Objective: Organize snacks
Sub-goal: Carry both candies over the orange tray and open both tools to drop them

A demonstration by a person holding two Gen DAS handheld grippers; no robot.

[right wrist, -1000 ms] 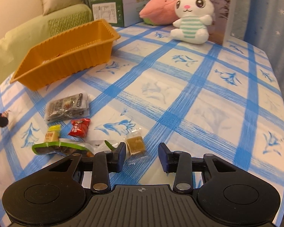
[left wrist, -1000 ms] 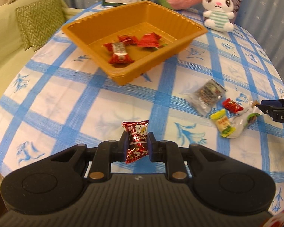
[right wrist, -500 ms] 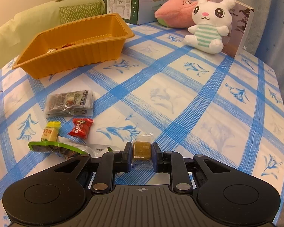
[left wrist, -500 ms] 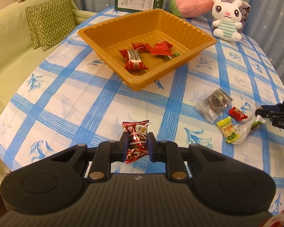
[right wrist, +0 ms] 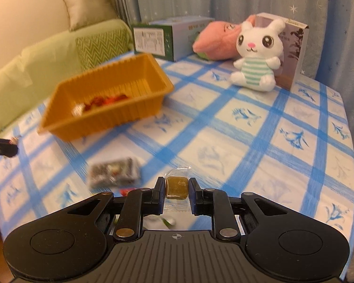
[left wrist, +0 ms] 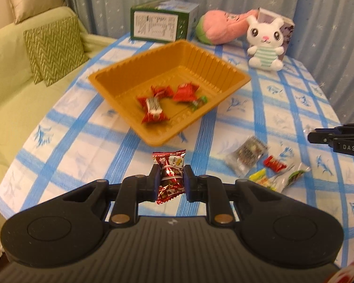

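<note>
- Orange tray [left wrist: 224, 70], at 12 o'clock of both grippers, already holds red snacks.
- Left gripper [left wrist: 171, 181]: clamped on a red foil candy [left wrist: 170, 176], clear of the table.
- Right gripper [right wrist: 177, 189]: clamped on a brown wrapped candy [right wrist: 176, 187].
- Judged step: carrying both; next, release over the tray.

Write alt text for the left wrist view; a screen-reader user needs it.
The left gripper pinches a red foil candy above a blue-checked tablecloth. Ahead sits an orange tray holding red-wrapped sweets; loose snack packets lie at right.

blurred: grey snack packet [right wrist: 114, 173] | cut off: sofa [left wrist: 9, 89]
</note>
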